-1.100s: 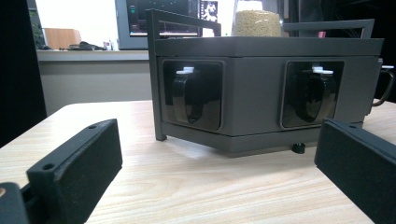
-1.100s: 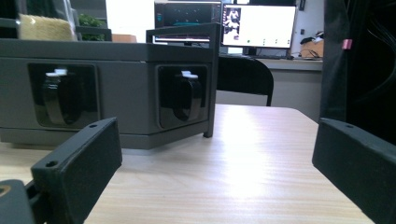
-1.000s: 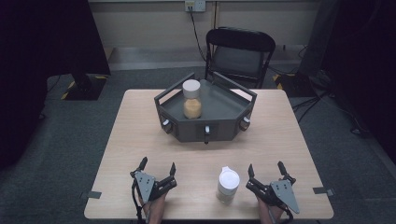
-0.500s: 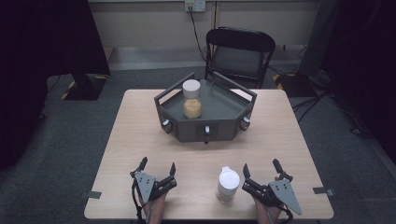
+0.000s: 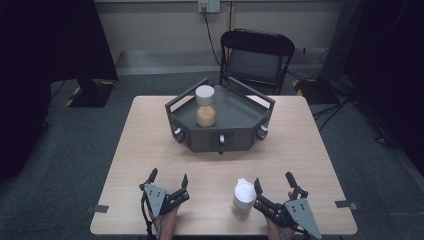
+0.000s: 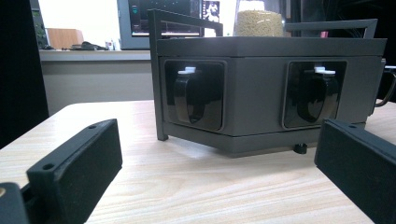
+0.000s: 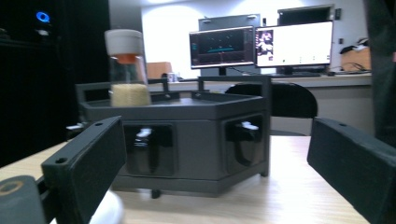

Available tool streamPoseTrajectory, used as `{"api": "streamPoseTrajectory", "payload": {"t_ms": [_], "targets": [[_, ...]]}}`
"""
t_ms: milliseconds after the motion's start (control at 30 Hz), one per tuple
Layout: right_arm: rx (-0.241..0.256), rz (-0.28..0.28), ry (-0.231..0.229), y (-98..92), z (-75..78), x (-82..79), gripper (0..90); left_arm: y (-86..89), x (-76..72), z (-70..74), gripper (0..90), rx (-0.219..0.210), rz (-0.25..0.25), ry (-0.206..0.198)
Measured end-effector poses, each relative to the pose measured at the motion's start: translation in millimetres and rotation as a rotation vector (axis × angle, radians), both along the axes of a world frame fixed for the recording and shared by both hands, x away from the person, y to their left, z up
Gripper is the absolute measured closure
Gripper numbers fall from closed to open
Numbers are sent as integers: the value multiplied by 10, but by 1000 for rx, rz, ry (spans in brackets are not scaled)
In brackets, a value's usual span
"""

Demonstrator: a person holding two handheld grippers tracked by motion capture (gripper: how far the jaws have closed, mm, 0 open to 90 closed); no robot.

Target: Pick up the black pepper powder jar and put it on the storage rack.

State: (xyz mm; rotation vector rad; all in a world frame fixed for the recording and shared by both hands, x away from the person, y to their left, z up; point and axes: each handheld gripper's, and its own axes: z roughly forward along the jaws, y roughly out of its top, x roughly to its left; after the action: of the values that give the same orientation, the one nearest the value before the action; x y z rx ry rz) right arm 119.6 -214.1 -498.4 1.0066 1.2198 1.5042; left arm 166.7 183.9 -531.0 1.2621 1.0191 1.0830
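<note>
A dark grey six-sided tray box (image 5: 235,131) stands at the table's far middle, with small white-tipped knobs on its front faces (image 6: 189,91). On it stands a clear jar of yellowish grains (image 5: 205,107) with a white lid (image 7: 123,70). A second white-lidded jar (image 5: 244,197) stands on the table near the front edge, just left of my right gripper (image 5: 273,180), whose left jaw is close beside it. That gripper (image 7: 217,135) is open and holds nothing. My left gripper (image 5: 169,176) rests open at the front left, facing the box (image 6: 219,140).
A black folding chair (image 5: 257,55) stands behind the table's far edge. Bare wood lies between the grippers and the box (image 5: 215,170). Monitors (image 7: 261,44) sit on a desk far behind. Tape marks (image 5: 100,208) sit at the table's front corners.
My right gripper has shifted a little left, toward the white-lidded jar near the front edge. The left gripper and both jars have stayed put.
</note>
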Motion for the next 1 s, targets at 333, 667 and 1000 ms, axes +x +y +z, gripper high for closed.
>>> {"api": "streamPoseTrajectory", "payload": {"t_ms": [333, 667, 1000], "targets": [[-57, 79, 8, 122, 51, -171, 90, 2, 0, 0, 2, 0, -1, 0], [-102, 147, 57, 190, 3, -86, 109, 0, 0, 1, 6, 0, 0, 0], [-117, 159, 91, 237, -111, -64, 183, 1, 0, 1, 6, 0, 0, 1]]}}
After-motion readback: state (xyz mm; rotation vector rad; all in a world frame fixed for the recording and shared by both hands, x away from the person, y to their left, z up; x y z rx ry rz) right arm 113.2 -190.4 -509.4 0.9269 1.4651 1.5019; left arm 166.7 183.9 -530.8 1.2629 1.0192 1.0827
